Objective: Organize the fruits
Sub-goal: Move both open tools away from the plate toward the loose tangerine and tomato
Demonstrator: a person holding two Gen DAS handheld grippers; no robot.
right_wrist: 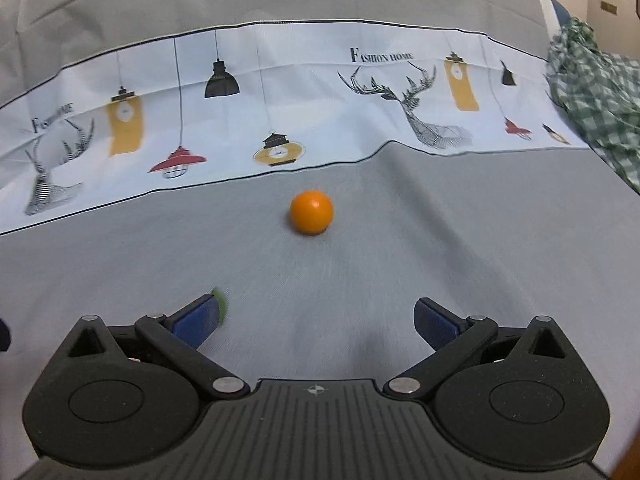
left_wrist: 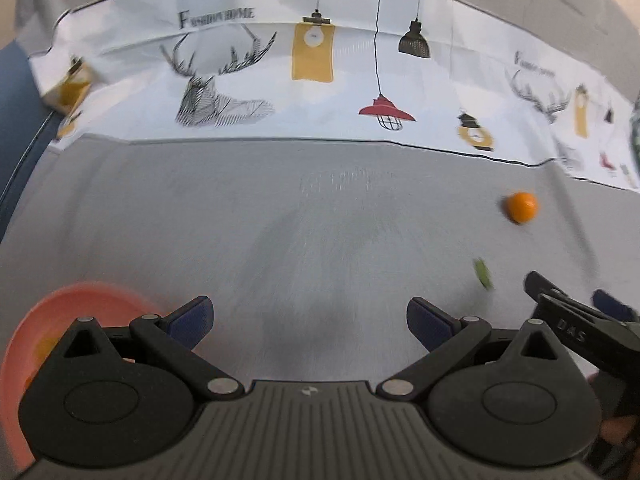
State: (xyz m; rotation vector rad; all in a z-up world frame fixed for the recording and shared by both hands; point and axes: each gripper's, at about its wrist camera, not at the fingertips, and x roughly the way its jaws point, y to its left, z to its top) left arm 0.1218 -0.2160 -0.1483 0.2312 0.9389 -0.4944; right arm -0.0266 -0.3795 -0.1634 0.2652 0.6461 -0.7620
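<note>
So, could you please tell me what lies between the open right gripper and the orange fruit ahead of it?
Only bare grey cloth lies between the right gripper and the orange fruit, as the right wrist view shows.

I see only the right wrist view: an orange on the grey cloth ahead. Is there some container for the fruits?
Observer: Yes. The left wrist view shows a pink bowl, low at the left, beside the left hand-held gripper.
Operator: Is that bowl empty?
Observer: No, something orange lies inside, blurred.
Operator: Is the left hand-held gripper holding something?
Observer: No, it is open, with only grey cloth between its fingers.
</note>
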